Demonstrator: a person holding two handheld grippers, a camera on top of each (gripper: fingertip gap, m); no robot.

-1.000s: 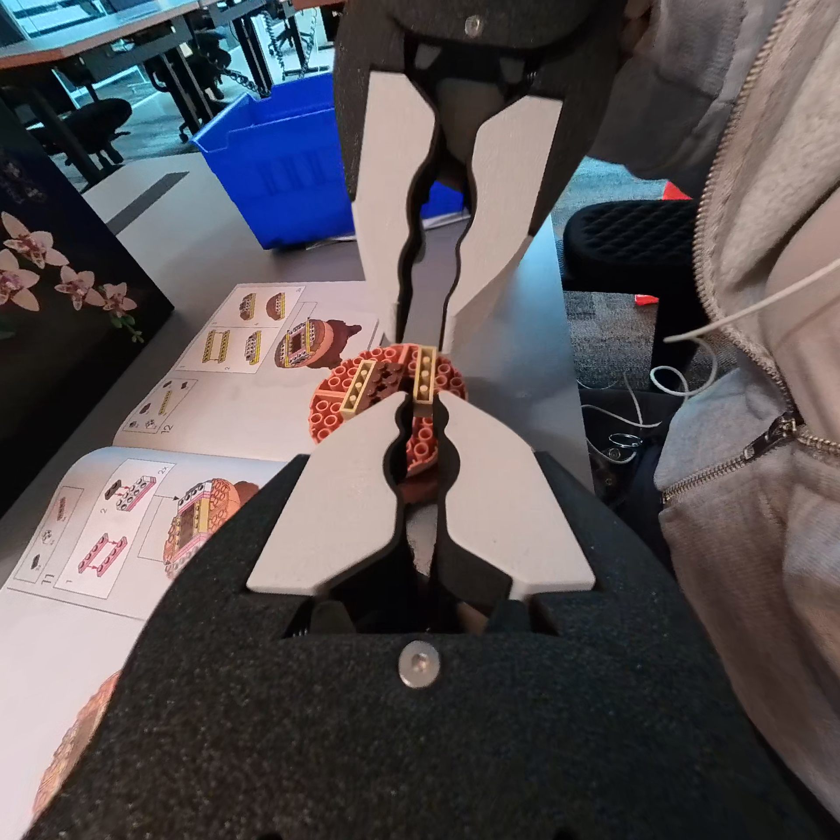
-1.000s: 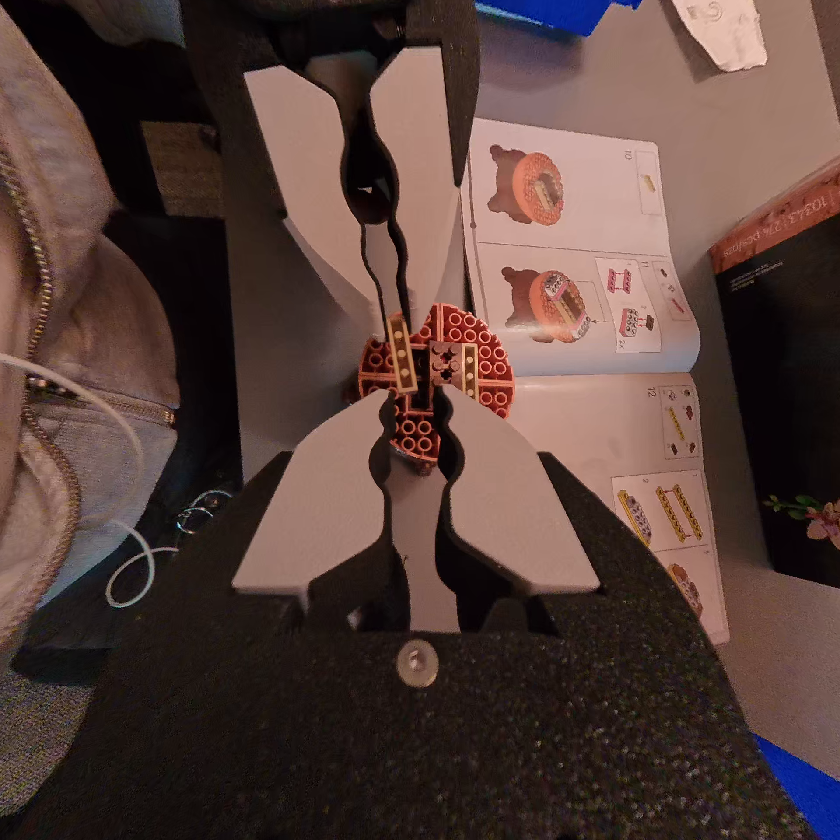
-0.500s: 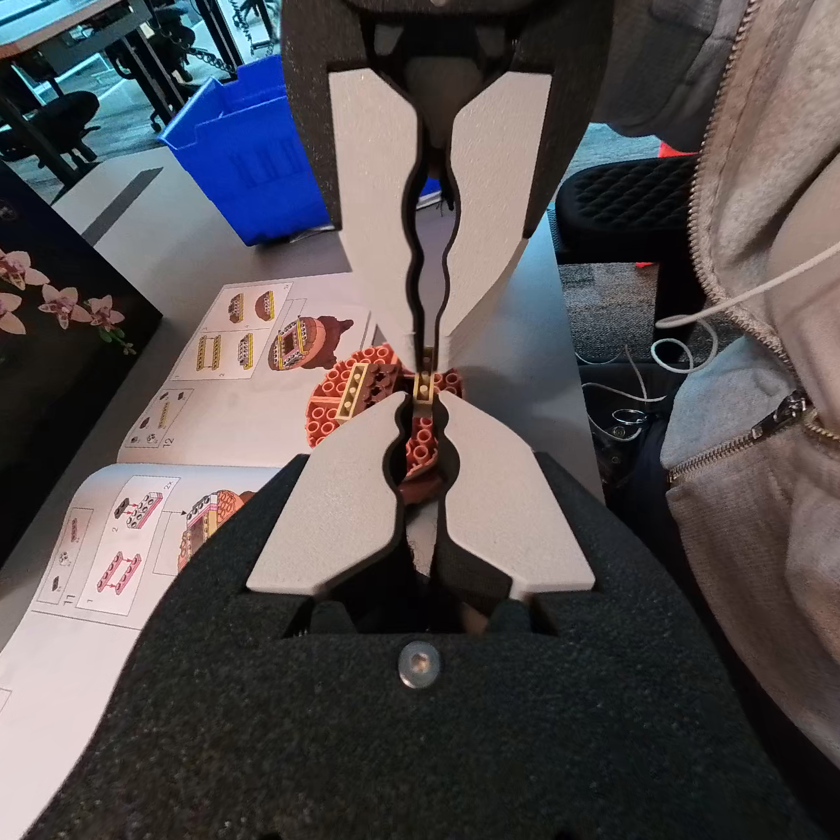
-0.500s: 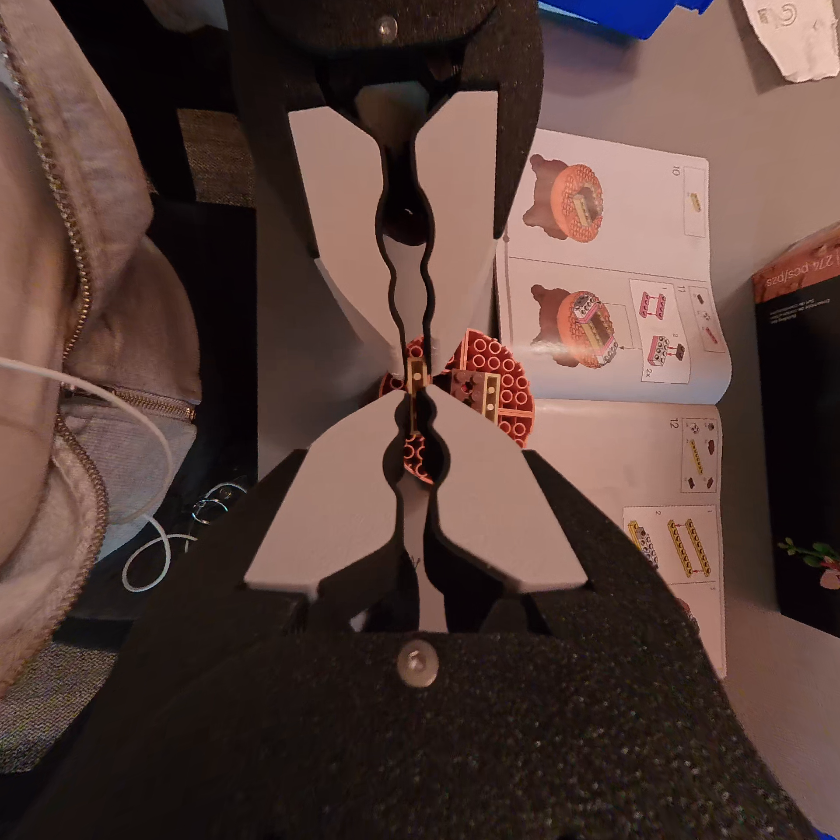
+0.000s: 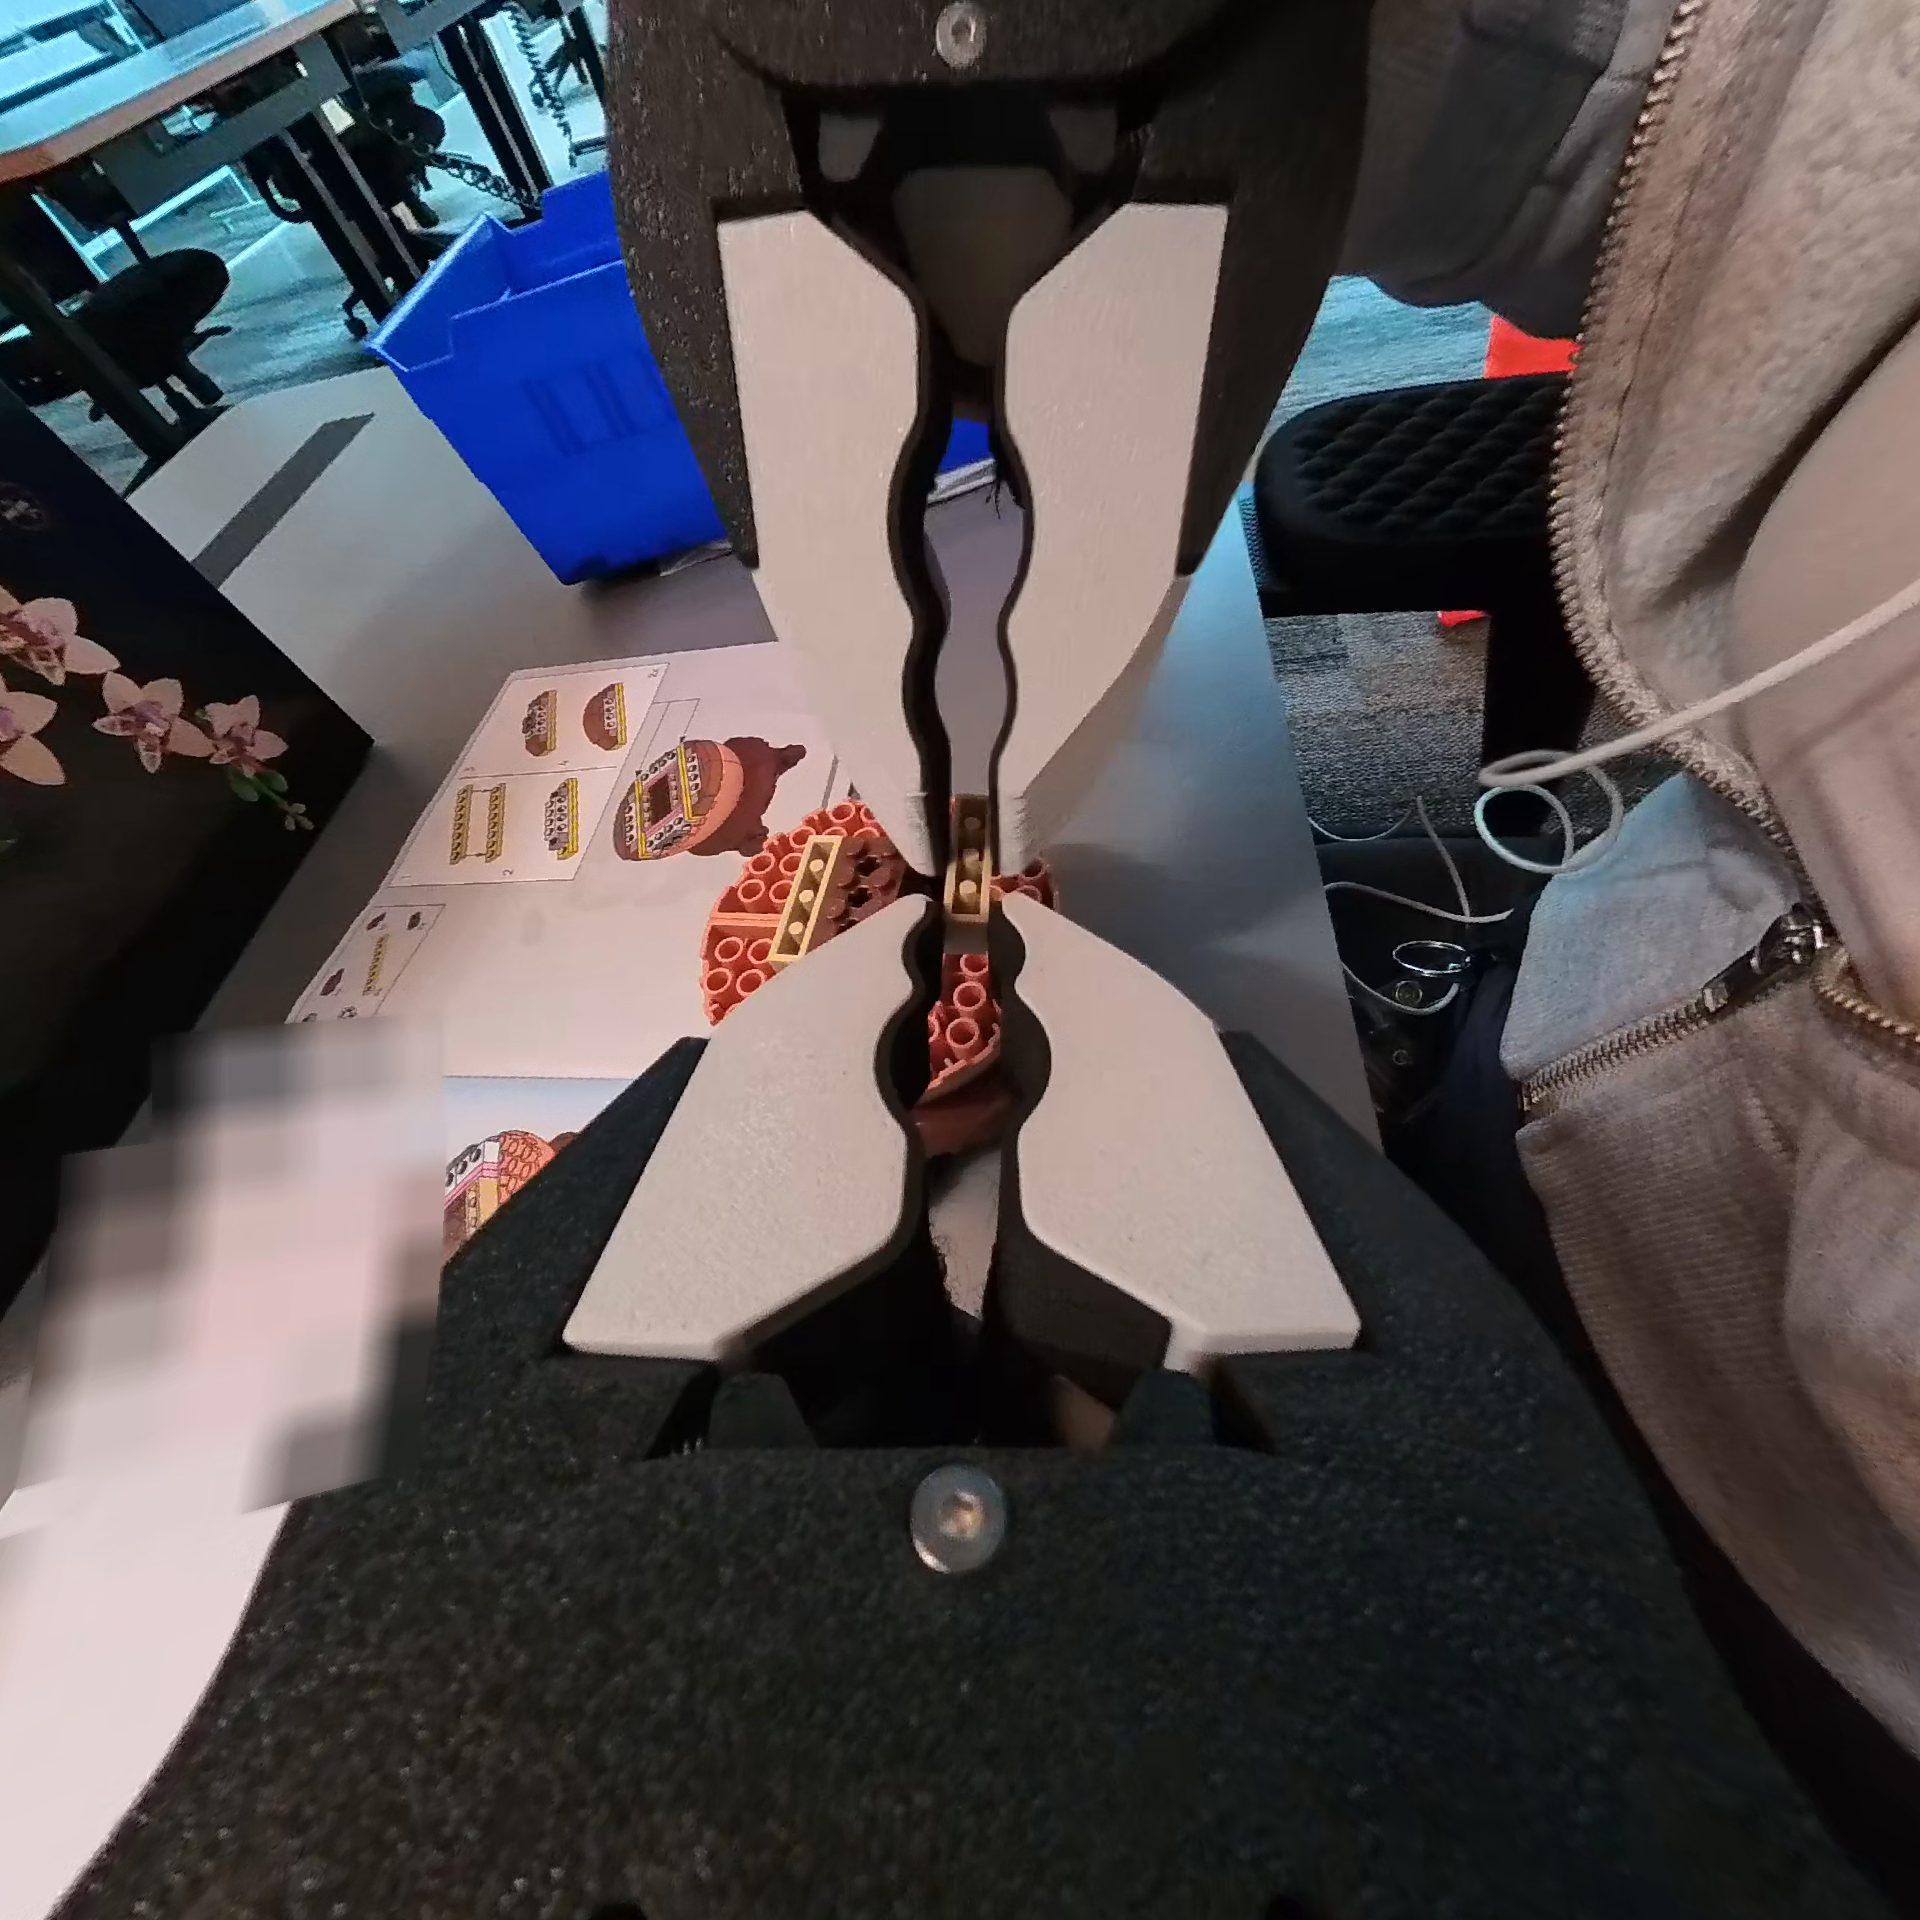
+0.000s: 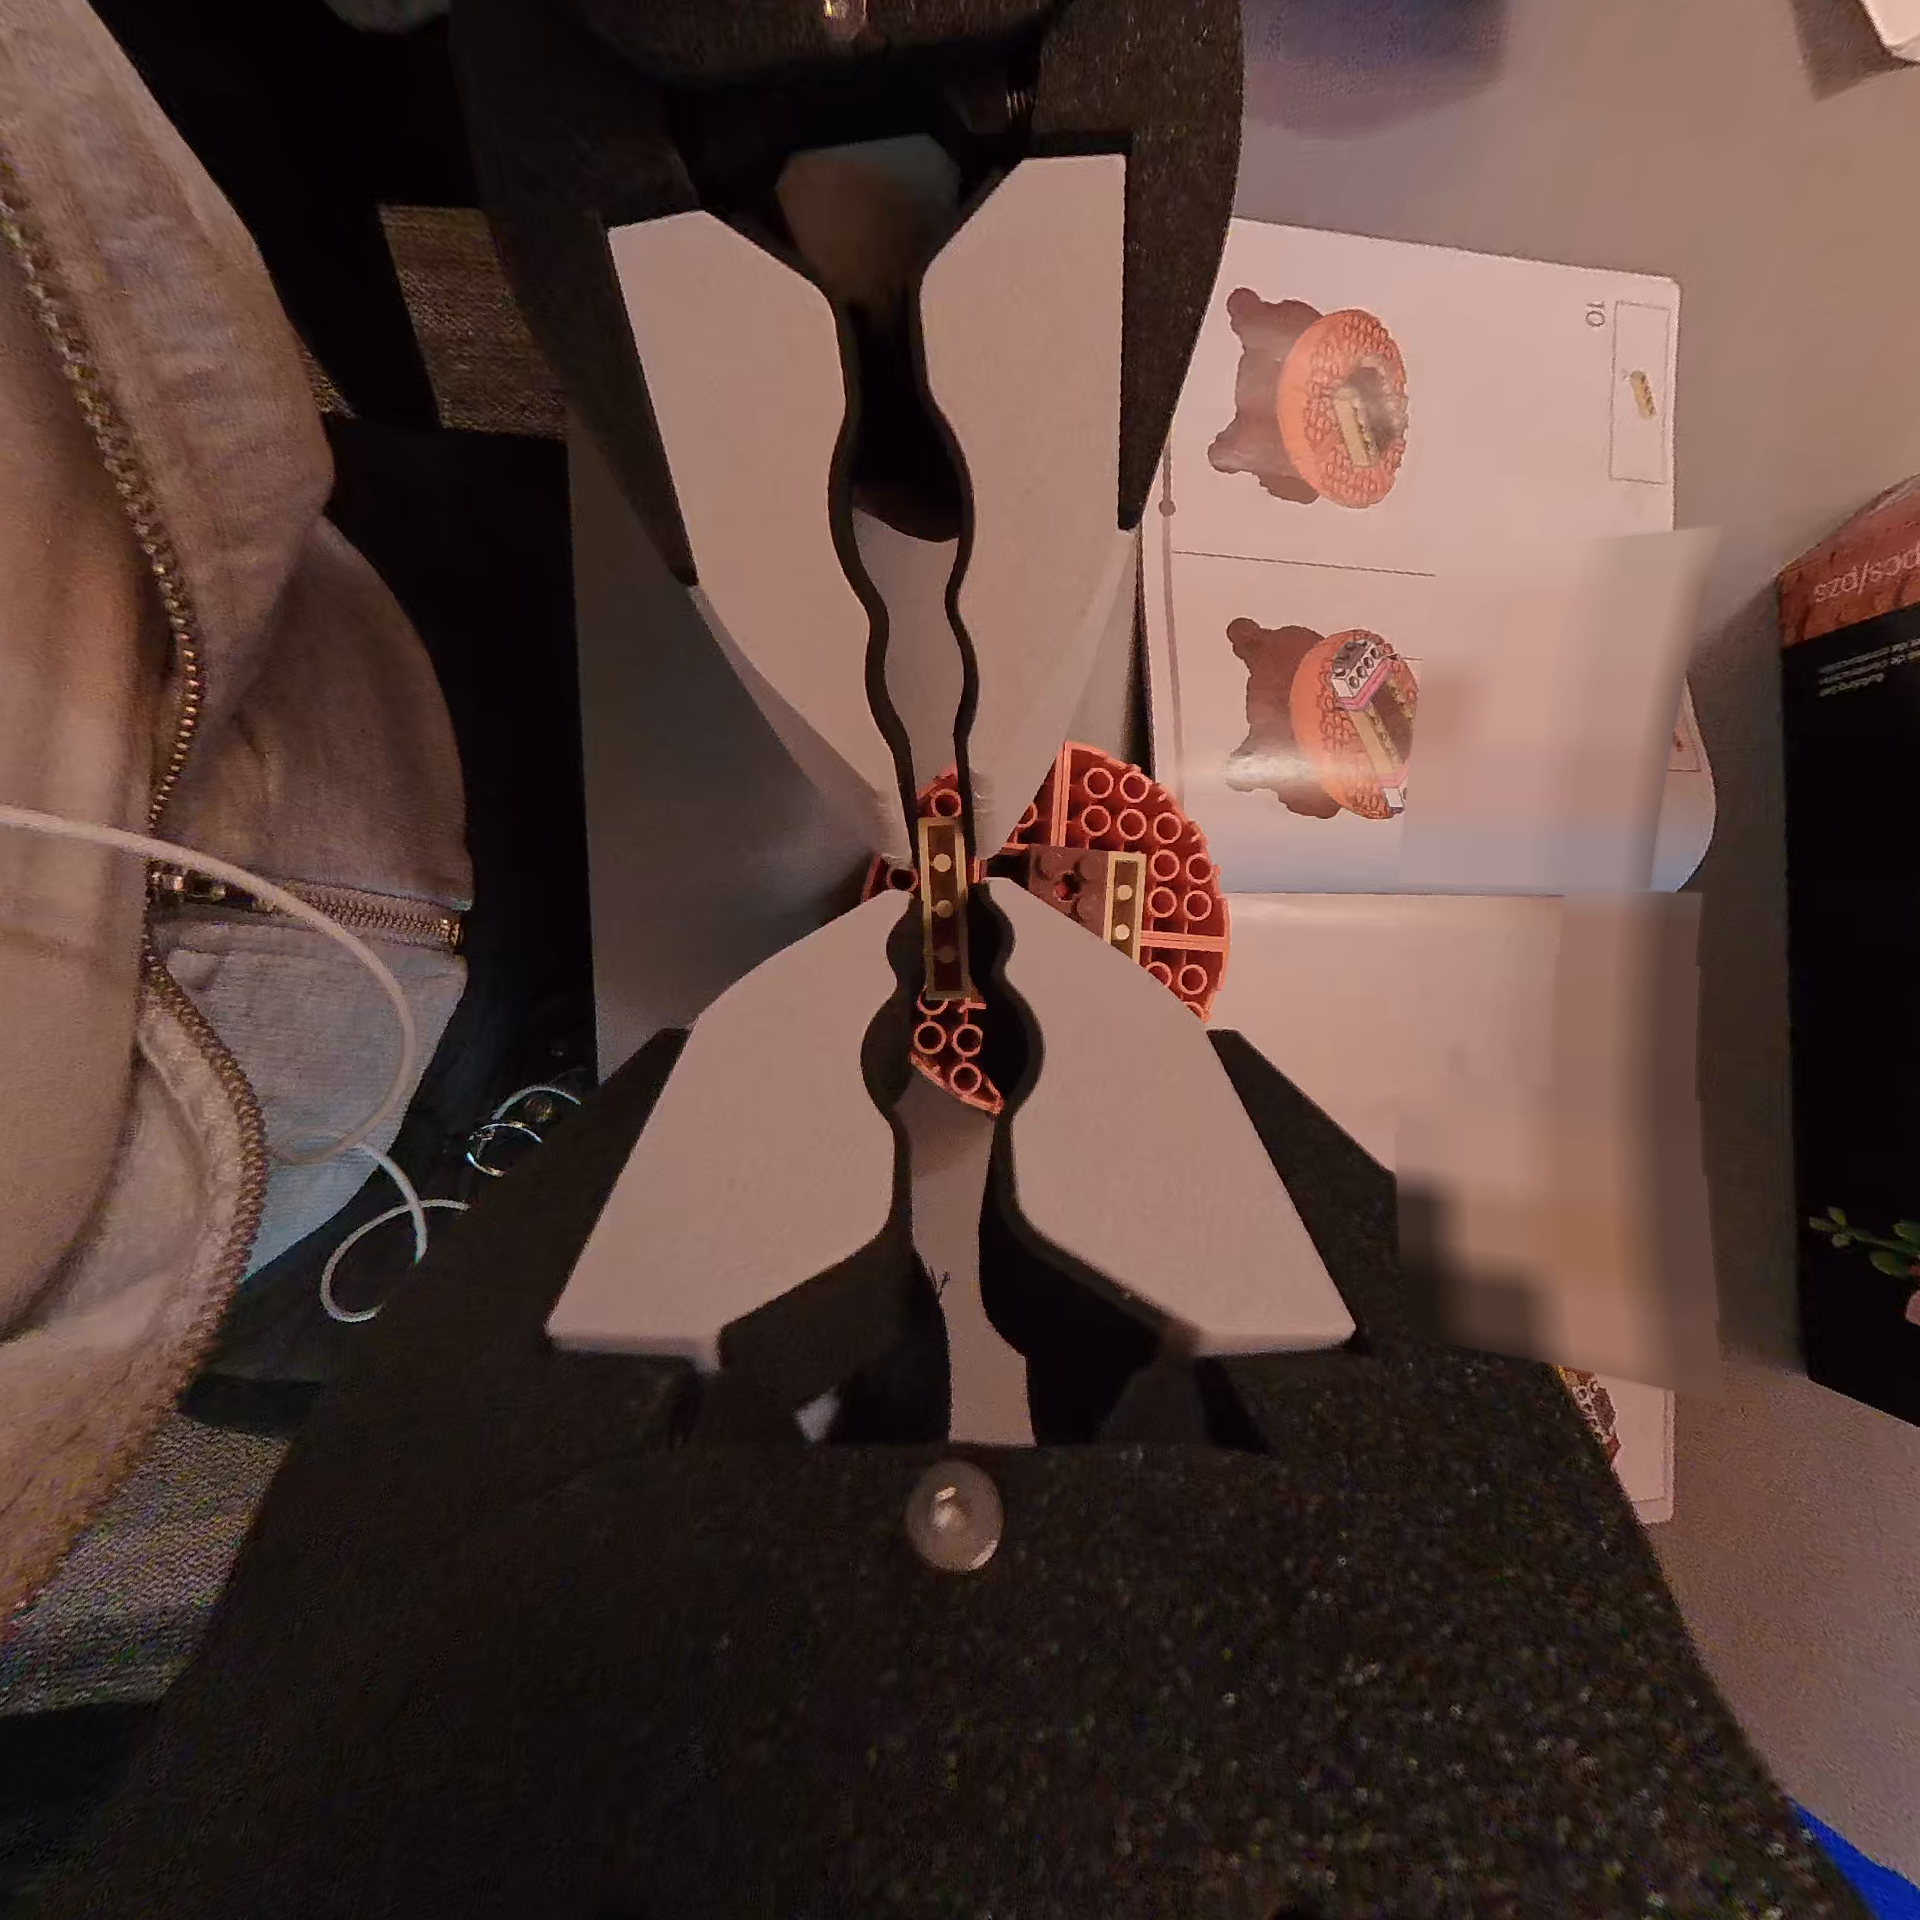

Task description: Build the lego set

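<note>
Two grippers meet nose to nose over the grey tabletop (image 5: 582,613), and both are pinched narrow on the same thin tan studded lego strip (image 5: 966,862): the left gripper (image 5: 968,912) grips its near end, the right gripper (image 6: 951,899) its other end, as each wrist view shows. That strip sits on the round salmon-pink studded lego disc (image 5: 769,935), just beside the dark brown centre bricks (image 6: 1065,878); a second tan strip (image 5: 805,899) lies on the disc on the far side of those bricks. The disc rests partly on the open white instruction booklet (image 5: 582,831), near the table's edge. Seating the strip well likely calls for pressing straight down with even force from both ends, keeping it parallel to its twin so the studs line up. Tilting either gripper could pry one end up or skid the whole disc on the slick paper. I cannot tell whether the strip is fully seated yet.
</note>
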